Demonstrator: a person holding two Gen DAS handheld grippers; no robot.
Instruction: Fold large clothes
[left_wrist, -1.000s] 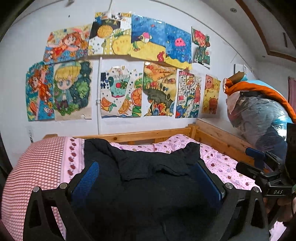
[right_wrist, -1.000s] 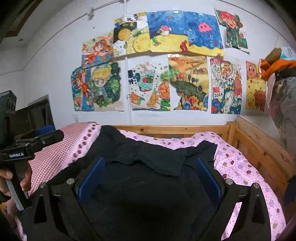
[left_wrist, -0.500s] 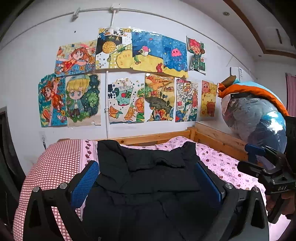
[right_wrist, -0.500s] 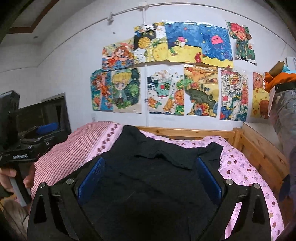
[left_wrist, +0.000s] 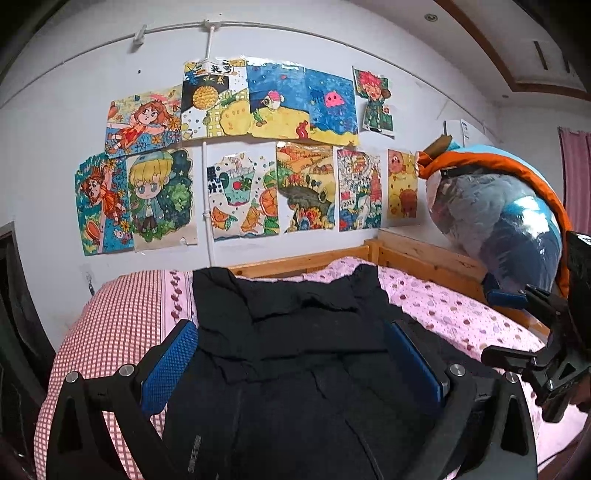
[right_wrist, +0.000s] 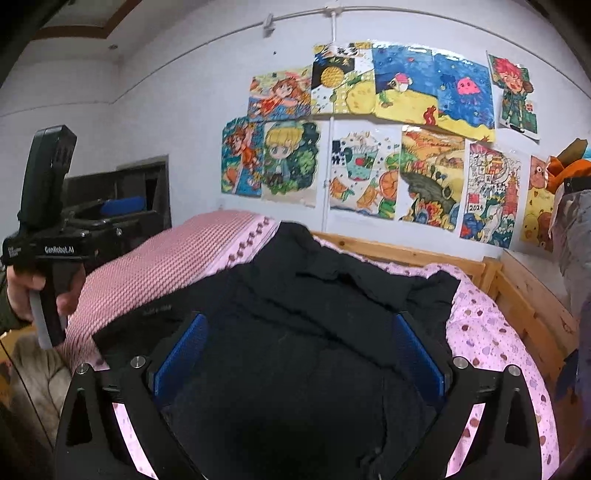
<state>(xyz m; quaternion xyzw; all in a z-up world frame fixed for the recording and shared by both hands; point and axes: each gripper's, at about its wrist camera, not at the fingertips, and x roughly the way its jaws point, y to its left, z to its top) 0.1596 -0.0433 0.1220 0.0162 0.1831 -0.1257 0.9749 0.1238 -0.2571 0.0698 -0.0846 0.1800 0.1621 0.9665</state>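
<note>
Right now both grippers, left gripper (left_wrist: 291, 354) and right gripper (right_wrist: 301, 354), hang with fingers spread wide, pinching nothing; the black garment (left_wrist: 295, 339) lies rumpled on the pink bedspread (left_wrist: 443, 306) beneath and beyond their fingertips.

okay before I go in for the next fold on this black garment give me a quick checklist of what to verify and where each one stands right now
1. Left gripper open: ok, blue pads spread wide with nothing between them.
2. Right gripper open: ok, pads apart and empty.
3. Black garment flat on the bed: not ok, the far part is rumpled, with a creased layer folded over.
4. Garment fully on the pink bedding: cannot tell, its near edge runs below both views.
5. Grippers apart from each other: ok, each shows at the edge of the other's view, well to the side.
6. Bagged bundle on the wooden bed frame off the garment: ok, it sits to the side.
</note>
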